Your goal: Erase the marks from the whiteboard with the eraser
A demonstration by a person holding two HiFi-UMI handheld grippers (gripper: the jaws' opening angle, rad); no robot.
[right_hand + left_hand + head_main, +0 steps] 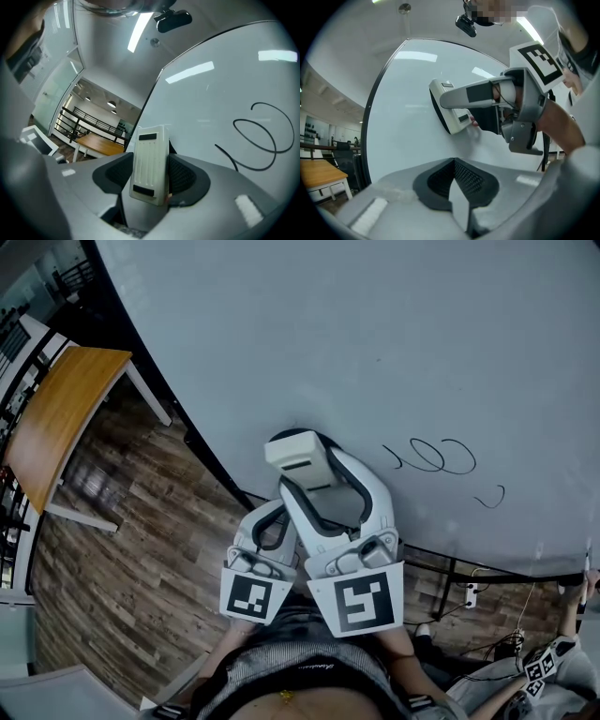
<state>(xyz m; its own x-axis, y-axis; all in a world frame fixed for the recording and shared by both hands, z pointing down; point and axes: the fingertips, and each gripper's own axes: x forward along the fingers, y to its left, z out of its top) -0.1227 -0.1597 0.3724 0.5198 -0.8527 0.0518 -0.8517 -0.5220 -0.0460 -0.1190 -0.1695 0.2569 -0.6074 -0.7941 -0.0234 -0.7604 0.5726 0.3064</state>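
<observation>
Your right claw [307, 468] is clenched on the eraser [298, 454], which appears to rest on the whiteboard [328, 334] with its long axis in line with the claw. The marks [436, 457] lie to the right of the eraser, apart from it, so sweep rightward. Your left claw [272, 526], pressed together and empty, sits below and left of the eraser, farther from the marks.

left hand-held gripper [453, 164] closed, eraser [449, 115] against whiteboard [401, 112]
</observation>
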